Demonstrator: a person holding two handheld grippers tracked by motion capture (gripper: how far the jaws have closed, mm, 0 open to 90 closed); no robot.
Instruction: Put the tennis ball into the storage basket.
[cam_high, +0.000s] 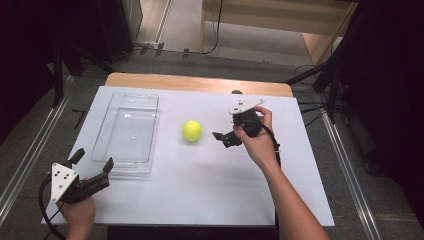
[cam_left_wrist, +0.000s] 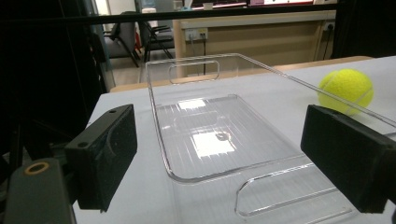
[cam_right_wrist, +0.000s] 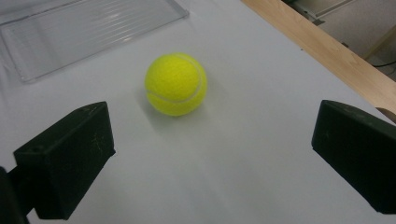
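Observation:
A yellow tennis ball (cam_high: 192, 130) rests on the white table top (cam_high: 200, 190), just right of an empty clear plastic tray (cam_high: 127, 131). My right gripper (cam_high: 223, 138) is open a short way to the right of the ball, its jaws pointing at it; the ball (cam_right_wrist: 176, 84) lies a little ahead of the open jaws, not between them. My left gripper (cam_high: 92, 160) is open at the table's front left, by the tray's near end. Along its jaws the tray (cam_left_wrist: 219, 135) lies just ahead, with the ball (cam_left_wrist: 346, 90) beyond its right wall.
A wooden table edge (cam_high: 200, 82) runs along the far side of the white top. Dark stands and cables (cam_high: 320, 80) flank the table on the floor. Chairs and a desk (cam_left_wrist: 154, 35) stand farther back in the room.

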